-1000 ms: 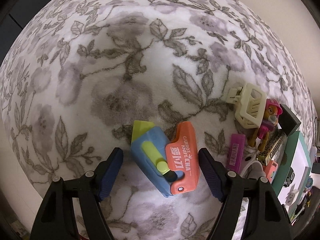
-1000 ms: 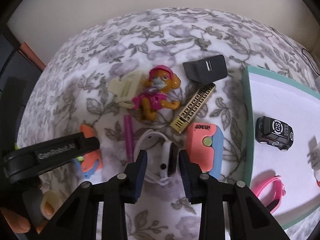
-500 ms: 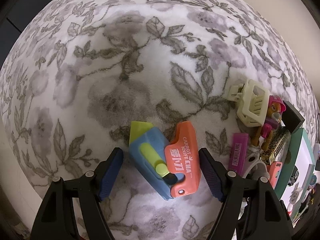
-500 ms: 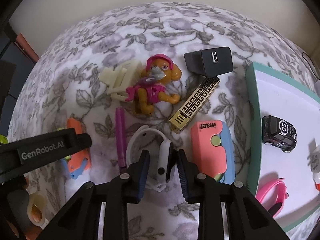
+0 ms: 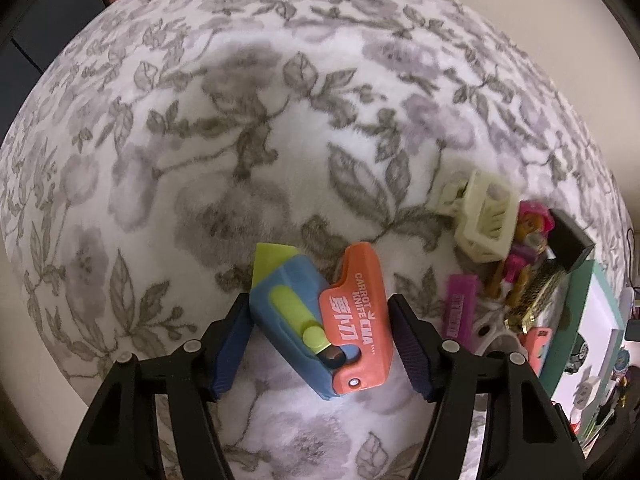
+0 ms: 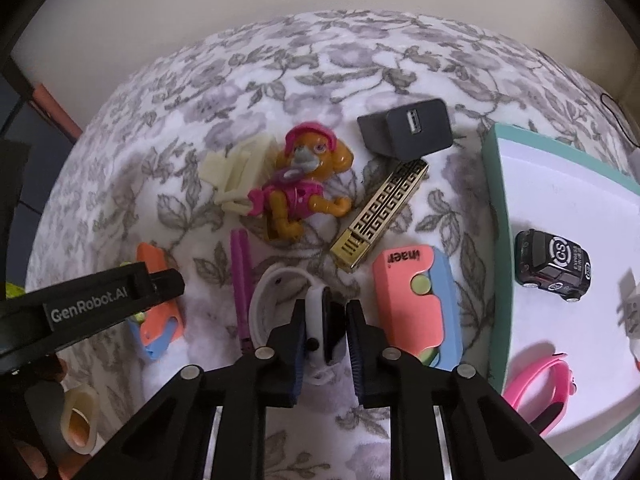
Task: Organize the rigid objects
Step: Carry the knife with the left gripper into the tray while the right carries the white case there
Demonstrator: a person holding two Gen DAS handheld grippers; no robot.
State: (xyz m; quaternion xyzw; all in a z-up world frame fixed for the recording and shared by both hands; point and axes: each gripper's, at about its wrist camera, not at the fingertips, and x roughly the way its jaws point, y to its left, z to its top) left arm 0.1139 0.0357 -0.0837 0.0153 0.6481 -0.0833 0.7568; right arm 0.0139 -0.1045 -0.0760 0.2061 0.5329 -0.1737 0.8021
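**Both grippers on toys over the floral cloth**

Left wrist view, near: left gripper [image 5: 318, 324] spread wide around the orange-and-blue toy knife [image 5: 324, 316]; both pads sit right at its sides, contact uncertain, no squeeze visible. The knife lies flat on the floral cloth [image 5: 224, 128]. Legible on the orange shell: "CARROT KNIFE CHA", plus white characters. A lime blade tip sticks out at the far end. Further right, blurred: cream hair claw [image 5: 482, 216], magenta bar [image 5: 460, 310].

Right wrist view, near: right gripper [image 6: 323, 326] almost closed, pads pressed on the white smartwatch [image 6: 316, 314], standing on edge, its band looping to the left. The other gripper's arm crosses at left, printed "GenRobot.AI". Just right of the watch: pink-and-blue toy knife [image 6: 414, 300], labelled "inaer" upside down.

Only this view shows, middle distance: gold patterned harmonica [image 6: 380, 216], puppy figure [image 6: 300, 184] in pink, purple bar [image 6: 241, 280]. Far: black USB charger [image 6: 408, 130].

Right edge: teal-rimmed white tray [image 6: 494, 200] holding a black toy car [image 6: 552, 266] marked "CS" and a pink band [image 6: 540, 384]. The left wrist view catches only a sliver of this tray.
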